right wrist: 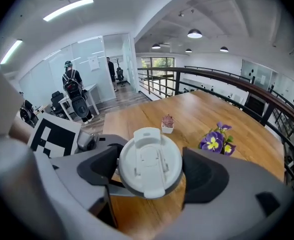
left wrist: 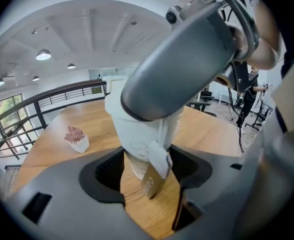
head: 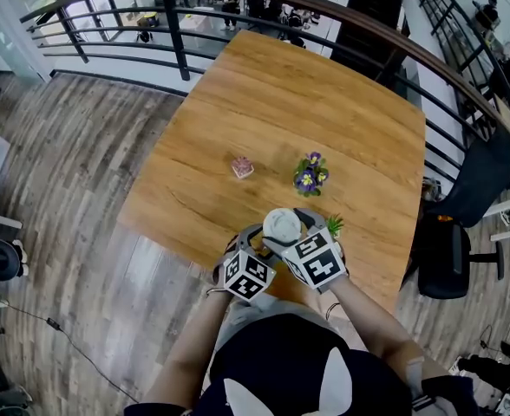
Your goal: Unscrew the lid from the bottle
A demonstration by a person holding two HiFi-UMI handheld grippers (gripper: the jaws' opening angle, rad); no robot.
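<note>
White, smooth and matt, the bottle [left wrist: 137, 129] is a rounded cylinder with a paler, cork-coloured foot. It sits near the front edge of the wooden surface [head: 281, 102], directly in front of the person. Whether its foot rests on the wood or hangs just above it cannot be told.

The left hand-held gripper [left wrist: 147, 168] has its dark ribbed pads pressed on either side of the lower body. The right hand-held gripper [right wrist: 149, 173] comes in from above, pads closed against the rim of the lid [right wrist: 149, 161]. The lid is a flat white disc with a moulded flip catch across the top and a grey band beneath. A gold card tag [left wrist: 153, 181] dangles from a white strap on the body.

The bottle looks rigid, and probably light if empty. Its smooth wall could slip or spin under twisting, so a low, firm hold suits it, with the lid taken by its edge, not the catch.

Farther along the surface stand a small pink plant [head: 242, 166] in a white pot and a clump of purple flowers [head: 310, 173], both well apart from the bottle.
</note>
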